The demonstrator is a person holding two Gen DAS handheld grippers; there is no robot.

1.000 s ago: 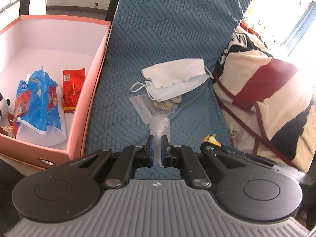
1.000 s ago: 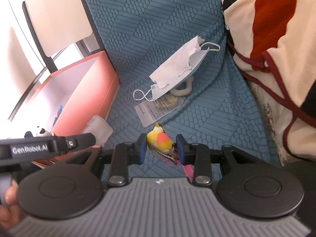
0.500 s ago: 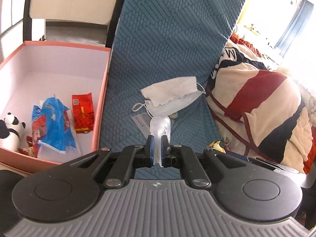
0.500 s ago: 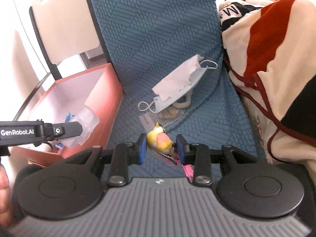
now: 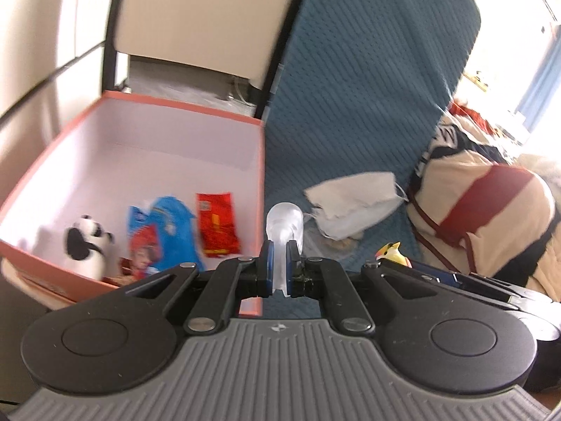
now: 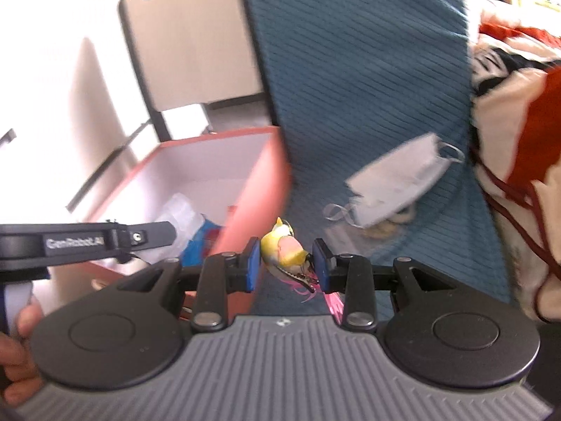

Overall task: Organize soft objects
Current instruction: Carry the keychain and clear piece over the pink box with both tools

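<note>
My left gripper (image 5: 279, 265) is shut on a clear soft plastic packet (image 5: 284, 224), held in the air by the right wall of the pink box (image 5: 261, 161). My right gripper (image 6: 286, 265) is shut on a yellow and pink toy bird (image 6: 282, 251) with pink tail feathers, beside that box (image 6: 259, 179). The bird's head also shows in the left wrist view (image 5: 391, 249). The left gripper's arm shows in the right wrist view (image 6: 87, 242) with the clear packet (image 6: 178, 210) over the box. A white face mask (image 5: 354, 200) lies on the blue cushion (image 5: 350, 105).
Inside the box are a panda plush (image 5: 86, 245), a blue snack bag (image 5: 163, 231) and a red packet (image 5: 215, 224). A striped blanket (image 5: 491, 203) is piled at the right. A chair back (image 5: 207, 17) stands behind the box.
Both grippers have risen and swung left toward the box, each keeping its object. The clear packet is now by the box's right wall. The view is motion-blurred.
</note>
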